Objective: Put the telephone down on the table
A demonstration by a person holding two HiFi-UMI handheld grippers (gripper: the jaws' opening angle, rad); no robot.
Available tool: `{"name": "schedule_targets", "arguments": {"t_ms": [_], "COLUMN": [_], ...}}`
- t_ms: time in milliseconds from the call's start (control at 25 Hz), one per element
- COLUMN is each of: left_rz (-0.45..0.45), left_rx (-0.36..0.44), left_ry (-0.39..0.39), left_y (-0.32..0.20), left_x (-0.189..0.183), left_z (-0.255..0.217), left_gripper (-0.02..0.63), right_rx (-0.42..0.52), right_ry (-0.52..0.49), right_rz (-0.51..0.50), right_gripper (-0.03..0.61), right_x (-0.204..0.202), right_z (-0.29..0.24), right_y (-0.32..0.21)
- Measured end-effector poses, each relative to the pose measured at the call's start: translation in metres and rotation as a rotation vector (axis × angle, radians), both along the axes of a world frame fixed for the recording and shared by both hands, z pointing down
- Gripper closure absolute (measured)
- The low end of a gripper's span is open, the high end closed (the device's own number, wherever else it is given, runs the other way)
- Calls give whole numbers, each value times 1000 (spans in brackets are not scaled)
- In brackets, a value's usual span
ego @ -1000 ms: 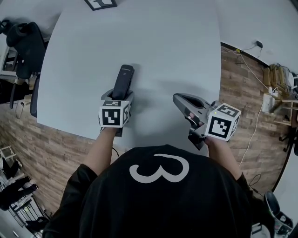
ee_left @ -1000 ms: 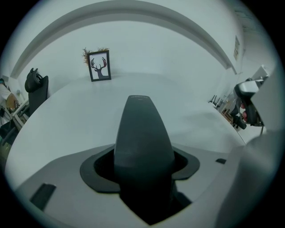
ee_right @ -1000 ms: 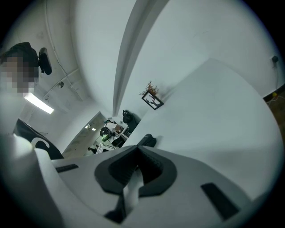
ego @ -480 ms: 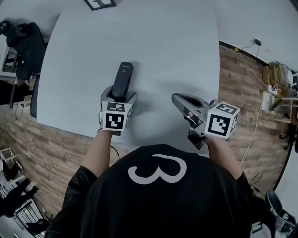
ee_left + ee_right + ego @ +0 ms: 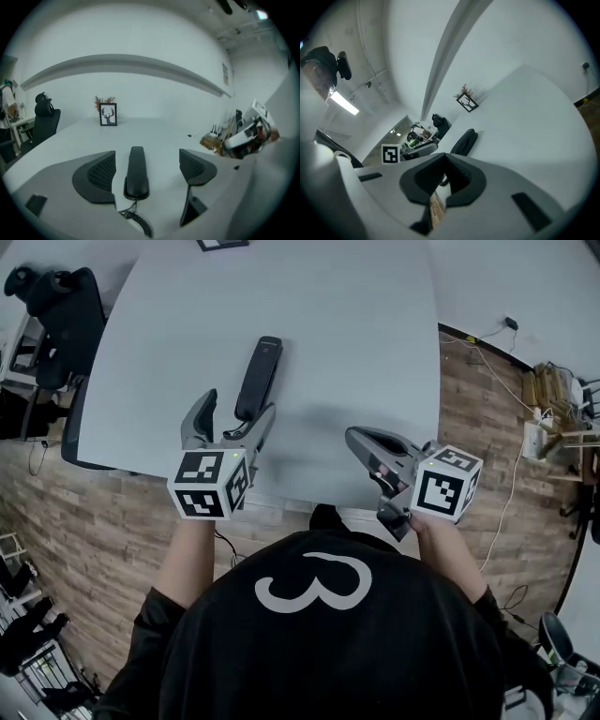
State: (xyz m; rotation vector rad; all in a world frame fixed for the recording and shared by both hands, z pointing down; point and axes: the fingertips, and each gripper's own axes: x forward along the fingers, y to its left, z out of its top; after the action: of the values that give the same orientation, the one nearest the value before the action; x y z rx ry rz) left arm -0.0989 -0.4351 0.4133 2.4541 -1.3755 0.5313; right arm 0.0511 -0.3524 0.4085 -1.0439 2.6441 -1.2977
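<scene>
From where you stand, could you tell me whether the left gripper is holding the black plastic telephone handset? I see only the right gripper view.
Observer: No. The left gripper has its jaws opening, and the black plastic telephone handset lies on the white table between them, clear of both ribbed pads.
Operator: Thank you. Is anything attached to it?
Observer: Yes, a black coiled cord runs from its near end back toward the left gripper.
Operator: And where is my right gripper relative to it?
Observer: In the head view, the right gripper hangs apart from the handset, to its right, near the table's front edge.
</scene>
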Motion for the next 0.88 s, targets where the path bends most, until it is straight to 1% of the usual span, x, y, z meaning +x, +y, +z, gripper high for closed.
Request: {"name": "schedule_targets", "arguments": {"t_ms": [80, 200, 280, 360, 400, 440, 480, 560, 600, 640, 720, 880], "left_rz": [22, 92, 149, 193, 208, 223, 237, 268, 289, 316, 358, 362], "left_rx": [-4, -48, -80, -94, -98, -102, -104, -103, -99, -94, -90, -103], "left_ry": [115, 275, 350, 403, 426, 448, 469, 495, 498, 497, 487, 452], "left_y": [26, 76, 113, 144, 158, 171, 184, 212, 226, 241, 268, 303], "left_x": [1, 4, 3, 0, -2, -4, -6, -11, -14, -16, -20, -32], "left_z": [-25, -53, -68, -84, -92, -100, -107, -117, -120, -122, -124, -119], "left_gripper": [196, 196, 199, 211, 266, 355, 412, 508, 566, 596, 603, 603], "right_rx": [28, 82, 120, 161, 183, 206, 227, 264, 279, 294, 315, 329], "right_ry": [10, 24, 18, 6, 1, -4, -5, -2, -1, -6, -24, -26], "right_rz": [-3, -4, -4, -7, -9, -12, -15, -20, -22, -25, -40, -81], "right_gripper": [571, 571, 571, 571, 571, 571, 571, 571, 571, 571, 571, 572], "right_x": [-8, -20, -29, -38, -43, -47, -51, -61, -65, -70, -80, -102], "right_z": [-7, -23, -38, -56, -65, -74, -81, -93, -98, -102, -109, -109], "right_y": [15, 40, 60, 79, 88, 98, 108, 130, 141, 152, 175, 218]}}
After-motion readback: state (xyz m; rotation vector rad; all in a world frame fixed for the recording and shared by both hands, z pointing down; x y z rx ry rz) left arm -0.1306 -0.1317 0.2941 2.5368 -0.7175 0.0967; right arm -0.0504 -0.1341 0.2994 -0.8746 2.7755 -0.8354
